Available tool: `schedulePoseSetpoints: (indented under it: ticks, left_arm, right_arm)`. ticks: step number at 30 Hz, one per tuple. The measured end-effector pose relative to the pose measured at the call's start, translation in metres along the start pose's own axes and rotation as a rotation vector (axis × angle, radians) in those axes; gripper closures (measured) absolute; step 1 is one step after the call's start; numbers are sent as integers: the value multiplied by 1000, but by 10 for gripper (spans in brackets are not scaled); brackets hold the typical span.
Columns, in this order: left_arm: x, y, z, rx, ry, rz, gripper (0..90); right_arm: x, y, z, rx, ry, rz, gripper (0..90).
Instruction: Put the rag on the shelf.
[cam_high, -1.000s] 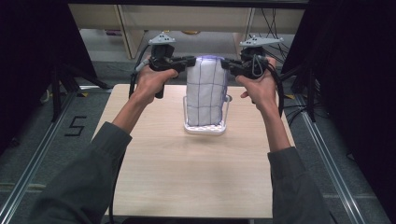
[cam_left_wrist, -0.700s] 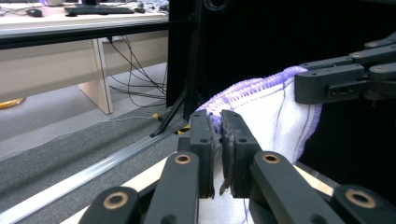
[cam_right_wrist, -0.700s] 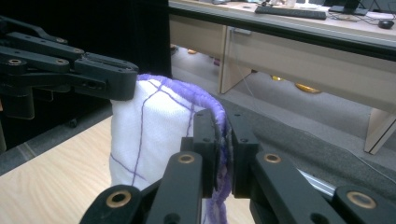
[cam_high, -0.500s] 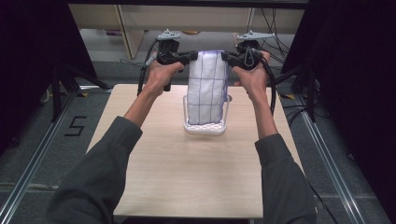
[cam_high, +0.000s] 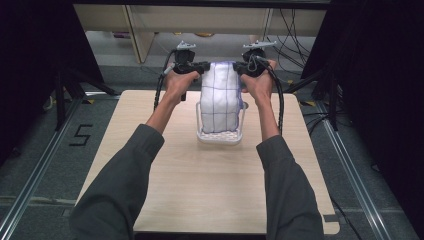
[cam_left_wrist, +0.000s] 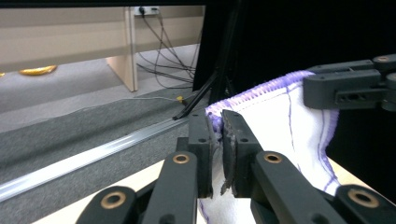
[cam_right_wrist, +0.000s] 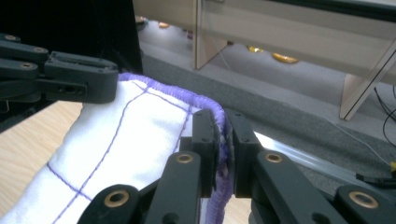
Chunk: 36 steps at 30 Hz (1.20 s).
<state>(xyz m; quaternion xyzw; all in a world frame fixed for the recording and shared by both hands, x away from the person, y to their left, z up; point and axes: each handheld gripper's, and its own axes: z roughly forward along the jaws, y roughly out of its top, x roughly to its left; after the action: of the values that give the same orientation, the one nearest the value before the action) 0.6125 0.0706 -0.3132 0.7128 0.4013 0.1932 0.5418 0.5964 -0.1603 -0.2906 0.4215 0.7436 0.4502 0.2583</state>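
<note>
Hanging between our two grippers is a white cloth (cam_high: 220, 97) with thin purple lines that make squares on it. Its edge has thick purple stitching, and the cloth looks soft and a bit fluffy. We hold it up by its top corners, stretched out flat, and its bottom end dips into a small white basket (cam_high: 220, 136) with little holes in its floor and thin wire sides.

Our left gripper (cam_left_wrist: 215, 140) has its black jaws squeezed tight on one top corner. Our right gripper (cam_right_wrist: 222, 140) pinches the other top corner the same way. The jaws are hard, black and blocky, with round brass-coloured pins.

The basket sits on a pale wooden table (cam_high: 200, 190) that is smooth and bare around it. Past the table we see grey carpet, a metal rail, pale wooden shelf legs and some black cables.
</note>
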Motion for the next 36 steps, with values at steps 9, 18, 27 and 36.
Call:
schedulePoseSetpoints:
  ticks: [9, 18, 27, 36]
  left_arm:
    - [6, -21, 14, 62, 7, -19, 805]
    - [12, -36, 18, 138, -22, -42, 635]
    - [18, -34, -8, 148, -9, -69, 509]
    - [20, -43, -48, 183, -15, -70, 382]
  right_arm:
    - [1, -18, 16, 56, -25, -19, 832]
    - [-2, -30, 24, 84, -42, -12, 791]
    - [-6, -31, 16, 100, -51, 38, 648]
    - [-4, -33, -10, 108, -11, 56, 551]
